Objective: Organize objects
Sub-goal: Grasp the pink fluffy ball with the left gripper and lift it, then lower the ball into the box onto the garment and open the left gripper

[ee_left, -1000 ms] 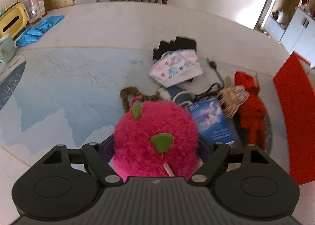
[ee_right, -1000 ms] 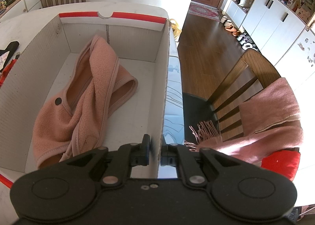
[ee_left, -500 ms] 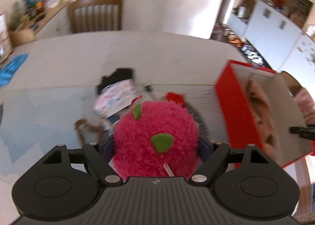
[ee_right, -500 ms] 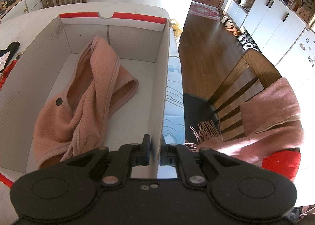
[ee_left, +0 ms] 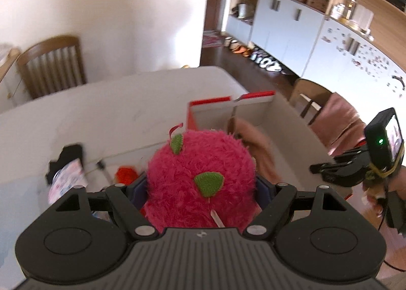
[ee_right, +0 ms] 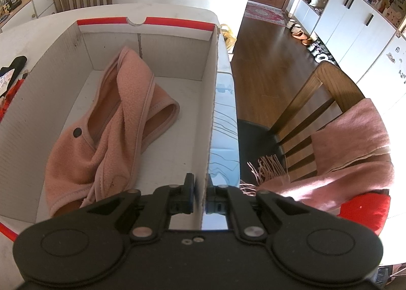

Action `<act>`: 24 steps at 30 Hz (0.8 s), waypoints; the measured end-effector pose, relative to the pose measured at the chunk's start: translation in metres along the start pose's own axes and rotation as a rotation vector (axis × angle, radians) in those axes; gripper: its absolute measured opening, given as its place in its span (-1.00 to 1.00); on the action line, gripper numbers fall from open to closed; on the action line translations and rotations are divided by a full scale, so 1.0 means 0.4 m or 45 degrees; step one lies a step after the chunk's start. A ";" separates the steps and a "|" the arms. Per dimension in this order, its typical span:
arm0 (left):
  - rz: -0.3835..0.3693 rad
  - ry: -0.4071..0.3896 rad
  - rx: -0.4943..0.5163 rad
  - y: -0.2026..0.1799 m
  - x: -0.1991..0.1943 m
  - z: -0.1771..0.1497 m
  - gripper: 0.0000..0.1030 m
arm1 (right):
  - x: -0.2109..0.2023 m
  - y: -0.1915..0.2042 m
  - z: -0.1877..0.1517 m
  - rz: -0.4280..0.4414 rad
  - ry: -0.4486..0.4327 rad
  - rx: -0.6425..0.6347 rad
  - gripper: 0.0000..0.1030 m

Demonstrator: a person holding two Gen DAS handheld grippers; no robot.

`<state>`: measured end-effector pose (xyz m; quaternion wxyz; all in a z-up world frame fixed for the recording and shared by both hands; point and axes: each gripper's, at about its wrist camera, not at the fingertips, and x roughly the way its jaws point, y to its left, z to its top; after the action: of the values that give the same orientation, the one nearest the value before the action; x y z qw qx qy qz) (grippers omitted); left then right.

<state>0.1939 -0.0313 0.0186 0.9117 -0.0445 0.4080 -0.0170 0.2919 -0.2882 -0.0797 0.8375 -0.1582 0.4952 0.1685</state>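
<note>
Between the left gripper's (ee_left: 201, 186) fingers a fuzzy pink, green-leafed plush (ee_left: 200, 178) is clamped; the box wall (ee_right: 212, 112) is pinched by the right gripper (ee_right: 200, 197).

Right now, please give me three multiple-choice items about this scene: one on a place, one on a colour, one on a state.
1. Where does the pink fleece garment lie?
A. inside the white cardboard box with red rim
B. on the chair
C. on the floor

2. What colour are the leaves on the fuzzy plush fruit?
A. blue
B. green
C. yellow

3. What does the right claw do?
A. hangs open
B. holds the garment
C. pinches the box wall

Answers: 1 A, it rests on the box floor. 2 B, green patches sit on magenta fur. 3 C, the wall stands between the shut fingers.
</note>
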 end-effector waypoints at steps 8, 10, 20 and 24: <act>-0.075 -0.003 0.146 -0.123 0.073 0.071 0.57 | 0.001 0.003 0.003 0.007 0.002 0.004 -0.90; -0.091 0.011 0.163 -0.148 0.099 0.083 0.57 | 0.004 0.004 0.003 0.010 0.003 0.005 -0.91; -0.110 0.082 0.249 -0.243 0.229 0.107 0.57 | 0.004 0.003 0.004 0.019 0.001 0.009 -0.91; -0.086 0.132 0.285 -0.265 0.289 0.101 0.57 | 0.003 0.001 0.004 0.025 0.001 0.013 -0.91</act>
<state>0.3015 -0.1420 -0.0303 0.8876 0.0449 0.4484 -0.0957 0.2933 -0.2870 -0.0801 0.8364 -0.1492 0.4978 0.1741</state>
